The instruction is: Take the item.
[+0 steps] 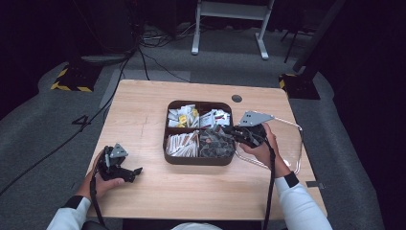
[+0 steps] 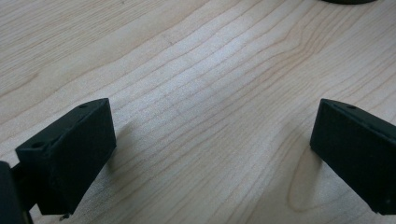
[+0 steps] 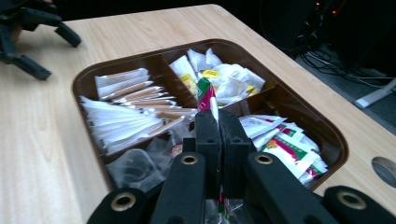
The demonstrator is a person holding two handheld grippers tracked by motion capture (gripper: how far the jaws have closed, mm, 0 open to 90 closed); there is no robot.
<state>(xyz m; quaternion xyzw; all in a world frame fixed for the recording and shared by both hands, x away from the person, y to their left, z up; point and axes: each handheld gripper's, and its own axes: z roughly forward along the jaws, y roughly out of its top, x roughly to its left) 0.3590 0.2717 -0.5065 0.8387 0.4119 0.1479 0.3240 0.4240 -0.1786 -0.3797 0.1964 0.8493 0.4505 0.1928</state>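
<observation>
The left tongs point(image 1: 136, 171) sit low at the near left of the desk point(image 1: 143, 105), held in the left hand point(image 1: 98, 179) with the forearm in a white sleeve coming in from below; their jaws stand wide apart and hold nothing. The right tongs point(image 1: 229, 130) are held farther forward in the right hand point(image 1: 261, 148), pointing to the left, the forearm also in a white sleeve. Their jaws are pressed together, pinching a thin red, green and white packet point(image 3: 205, 93) that stands up between them.

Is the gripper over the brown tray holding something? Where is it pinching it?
Yes. The right gripper is shut on a thin red, green and white packet, pinched partway along with one end sticking out. The left gripper is open, holding nothing.
</observation>
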